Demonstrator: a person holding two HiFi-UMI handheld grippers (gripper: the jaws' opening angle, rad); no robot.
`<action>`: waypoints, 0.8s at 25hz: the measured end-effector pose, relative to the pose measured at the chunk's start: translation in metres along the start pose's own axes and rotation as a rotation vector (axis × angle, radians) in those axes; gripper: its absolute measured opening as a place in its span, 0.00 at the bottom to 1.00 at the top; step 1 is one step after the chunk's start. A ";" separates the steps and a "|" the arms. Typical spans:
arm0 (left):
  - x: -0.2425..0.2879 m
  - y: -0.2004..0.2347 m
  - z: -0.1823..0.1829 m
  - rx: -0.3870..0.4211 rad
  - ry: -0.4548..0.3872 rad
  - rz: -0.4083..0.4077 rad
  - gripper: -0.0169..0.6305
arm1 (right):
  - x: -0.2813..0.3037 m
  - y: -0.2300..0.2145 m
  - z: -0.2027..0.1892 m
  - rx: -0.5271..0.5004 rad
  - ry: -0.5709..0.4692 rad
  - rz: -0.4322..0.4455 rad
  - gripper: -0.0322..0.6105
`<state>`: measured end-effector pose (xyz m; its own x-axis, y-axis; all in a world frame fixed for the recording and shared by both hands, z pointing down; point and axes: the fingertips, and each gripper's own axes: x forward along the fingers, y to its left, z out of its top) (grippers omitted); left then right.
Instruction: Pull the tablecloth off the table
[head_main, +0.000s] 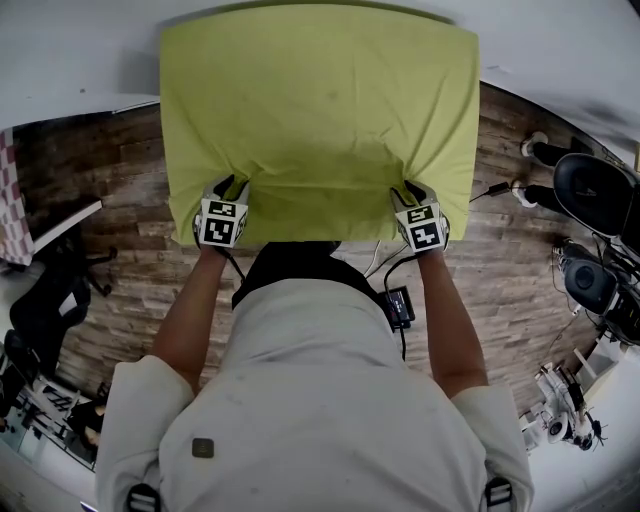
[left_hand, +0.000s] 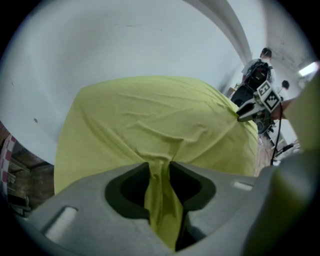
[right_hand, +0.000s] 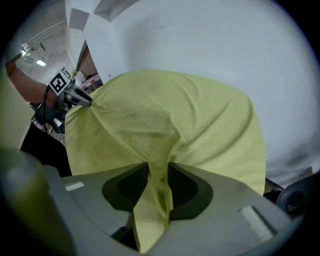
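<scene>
The left gripper (left_hand: 160, 170) and right gripper (right_hand: 158, 172) are each pinching a bunched fold of the seemingly soft, light tablecloth (head_main: 320, 110) at the table's near edge.

One tablecloth (head_main: 320, 110), two grippers (head_main: 233, 188) (head_main: 408, 192), one person (head_main: 300, 400).

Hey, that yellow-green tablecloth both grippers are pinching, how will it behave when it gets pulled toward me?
Probably floppy: the tablecloth bunches into folds where the left gripper and right gripper pinch it. Likely light, since it hangs in soft wrinkles at its sides. Nothing shows on top of it, so it should slide off freely.
</scene>
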<state>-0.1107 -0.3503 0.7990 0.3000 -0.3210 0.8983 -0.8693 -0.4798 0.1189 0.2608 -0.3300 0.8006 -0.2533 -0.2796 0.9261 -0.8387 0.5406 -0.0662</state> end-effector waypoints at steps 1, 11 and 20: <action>0.002 0.000 0.004 0.005 -0.009 -0.001 0.18 | 0.001 0.000 0.002 -0.013 0.001 0.003 0.24; 0.002 0.004 0.012 -0.014 -0.042 -0.006 0.03 | 0.000 0.003 0.011 -0.063 -0.039 0.000 0.08; -0.046 -0.013 0.041 -0.045 -0.204 -0.013 0.03 | -0.055 0.009 0.030 0.013 -0.214 -0.033 0.08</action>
<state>-0.0975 -0.3627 0.7389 0.3807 -0.4757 0.7929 -0.8802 -0.4492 0.1531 0.2524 -0.3332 0.7382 -0.3213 -0.4599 0.8278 -0.8539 0.5187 -0.0432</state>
